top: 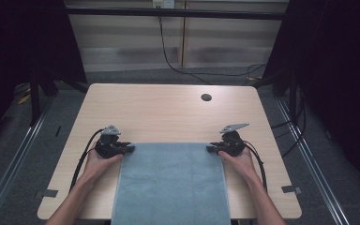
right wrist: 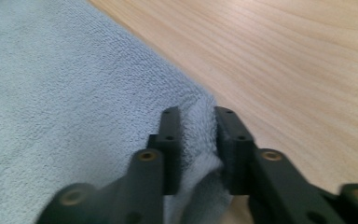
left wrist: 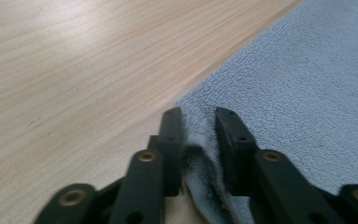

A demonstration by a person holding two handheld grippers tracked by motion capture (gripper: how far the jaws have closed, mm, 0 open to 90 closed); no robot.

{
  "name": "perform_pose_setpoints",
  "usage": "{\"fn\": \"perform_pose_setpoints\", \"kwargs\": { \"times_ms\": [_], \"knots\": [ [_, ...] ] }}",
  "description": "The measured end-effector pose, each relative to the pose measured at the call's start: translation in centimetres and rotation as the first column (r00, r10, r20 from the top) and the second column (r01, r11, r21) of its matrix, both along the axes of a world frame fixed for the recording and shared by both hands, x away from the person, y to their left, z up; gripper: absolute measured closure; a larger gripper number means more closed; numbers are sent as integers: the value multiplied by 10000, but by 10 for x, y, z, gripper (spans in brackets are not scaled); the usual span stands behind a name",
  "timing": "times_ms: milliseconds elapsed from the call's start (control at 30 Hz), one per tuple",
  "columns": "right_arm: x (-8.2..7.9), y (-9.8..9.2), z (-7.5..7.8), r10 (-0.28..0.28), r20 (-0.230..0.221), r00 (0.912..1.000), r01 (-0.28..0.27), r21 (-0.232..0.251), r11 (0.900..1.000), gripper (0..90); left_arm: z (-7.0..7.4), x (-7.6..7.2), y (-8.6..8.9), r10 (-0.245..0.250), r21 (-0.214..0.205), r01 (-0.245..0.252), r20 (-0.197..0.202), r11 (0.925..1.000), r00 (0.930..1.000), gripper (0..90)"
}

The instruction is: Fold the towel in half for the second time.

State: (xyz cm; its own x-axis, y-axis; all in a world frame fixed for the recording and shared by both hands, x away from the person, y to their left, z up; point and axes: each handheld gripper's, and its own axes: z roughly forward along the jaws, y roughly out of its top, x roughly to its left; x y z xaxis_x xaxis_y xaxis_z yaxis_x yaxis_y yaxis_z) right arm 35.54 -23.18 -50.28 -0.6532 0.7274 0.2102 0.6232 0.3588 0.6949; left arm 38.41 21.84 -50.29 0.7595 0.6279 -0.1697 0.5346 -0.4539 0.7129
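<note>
A grey-blue towel [top: 171, 183] lies flat on the near half of the light wooden table [top: 168, 112] and hangs over its front edge. My left gripper [top: 130, 149] sits at the towel's far left corner, and my right gripper [top: 209, 149] at its far right corner. In the left gripper view, the left gripper [left wrist: 198, 116] has a bunched fold of the towel [left wrist: 307, 93] pinched between its jaws. In the right gripper view, the right gripper [right wrist: 196, 116] pinches the corner of the towel [right wrist: 51, 93] the same way. A hand holds each gripper low on the tabletop.
A round cable hole [top: 206, 97] sits near the table's far right. Bare wood stretches beyond the towel's far edge. Black cables [top: 178, 65] run over the floor behind the table, with dark curtains on both sides.
</note>
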Motion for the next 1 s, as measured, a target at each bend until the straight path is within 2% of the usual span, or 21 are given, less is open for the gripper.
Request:
{"fn": "perform_pose_setpoints", "kwargs": {
  "times_ms": [33,133,233,300,367,533,633,800,1000],
  "knots": [
    [-1,0,1,-12,-1,10000,12,0,10000,795,0,0,0,45,-132,-46,-118,9999,9999,773],
    [-4,0,4,-199,62,9998,198,115,9997,829,1,-3,2,251,-373,-256,-126,9990,9996,804],
    [-8,-2,9,-384,113,9992,379,404,9985,847,4,-5,2,203,-533,-209,-124,9984,9997,809],
    [-8,-4,15,-369,193,9991,355,649,9973,849,9,-6,5,172,-933,-187,-164,9955,9997,810],
    [-8,-6,21,-370,299,9989,340,955,9948,850,15,-6,7,284,-1077,-282,-4,9938,9996,811],
    [-10,-8,30,-239,590,9980,169,1163,9931,850,28,-11,5,139,-1385,-98,289,9903,9995,812],
    [-12,-11,39,-302,816,9962,191,1333,9909,852,34,-10,5,219,-1620,-152,398,9867,9990,813],
    [-8,-19,48,-468,893,9949,331,1486,9883,853,36,1,-1,390,-1532,-338,310,9876,9988,813],
    [2,-22,68,-596,1204,9909,425,1400,9892,853,56,11,-3,307,-1707,-215,515,9851,9982,817]
  ]
}}
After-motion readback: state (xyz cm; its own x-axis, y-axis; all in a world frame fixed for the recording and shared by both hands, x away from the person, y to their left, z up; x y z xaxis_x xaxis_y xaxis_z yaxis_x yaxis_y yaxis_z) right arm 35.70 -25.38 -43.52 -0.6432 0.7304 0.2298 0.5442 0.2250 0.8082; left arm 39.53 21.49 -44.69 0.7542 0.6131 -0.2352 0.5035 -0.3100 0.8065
